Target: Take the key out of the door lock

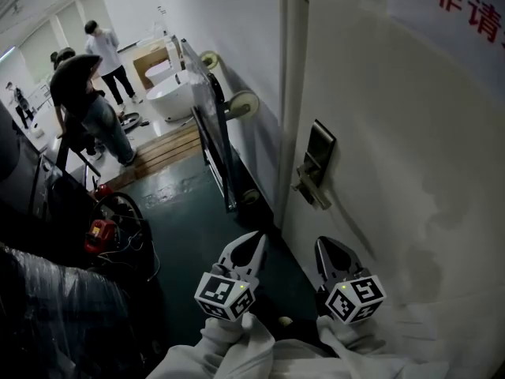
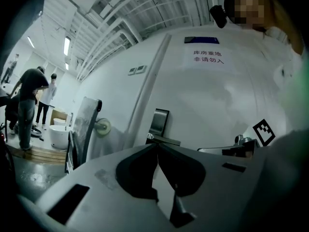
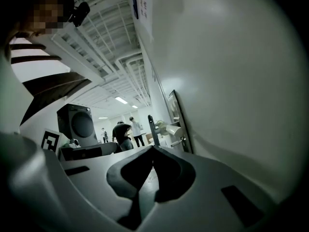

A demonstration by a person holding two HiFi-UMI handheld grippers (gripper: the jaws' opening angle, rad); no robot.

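The white door [image 1: 394,172] fills the right of the head view. It carries a dark lock plate [image 1: 319,158] with a lever handle [image 1: 310,189]. In the right gripper view a small stub [image 3: 180,140], probably the key, sticks out of the plate [image 3: 177,117] under the handle [image 3: 167,128]. I cannot make it out in the other views. My left gripper [image 1: 256,238] is shut and empty, below and left of the handle and short of it. My right gripper [image 1: 324,245] is beside the door under the lock, jaws together, holding nothing. The left gripper view has plate [image 2: 159,121] and handle [image 2: 163,139] just beyond the shut left gripper [image 2: 157,147].
A wheeled metal trolley frame [image 1: 211,125] leans on the wall left of the door, with a white tub [image 1: 169,95] and a wooden pallet [image 1: 162,152] behind it. People [image 1: 85,105] stand further back. A red tool [image 1: 101,235] and cables lie at the left. A printed notice [image 2: 208,57] hangs on the door.
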